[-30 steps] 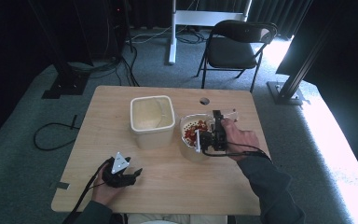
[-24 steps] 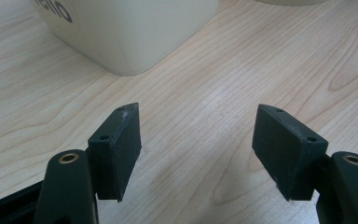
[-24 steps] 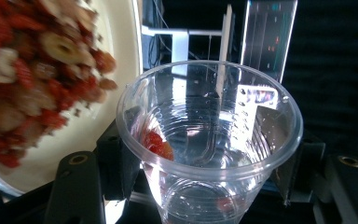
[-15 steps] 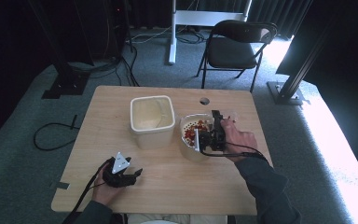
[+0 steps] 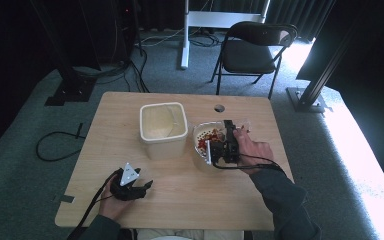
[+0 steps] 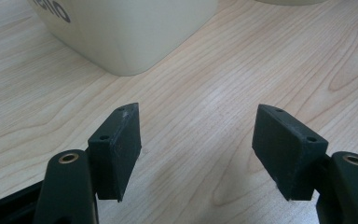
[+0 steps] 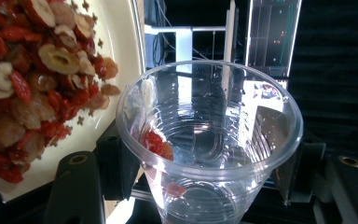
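While little had shifted since a second earlier:
Right gripper (image 7: 200,186): clamped the clear cup (image 7: 209,140) beside the bowl (image 5: 202,142), centre frame.
Left gripper (image 6: 200,154): open, empty, idle on the surface (image 5: 180,200).
Scooping: seemingly paused.

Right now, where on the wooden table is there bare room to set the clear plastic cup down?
Bare wood lies along the near edge of the wooden table, between the left tool and the person's right sleeve, and left of the cream square plastic tub. It is crowded where the tub, the white bowl of dried fruit and the right tool holding the clear plastic cup meet.
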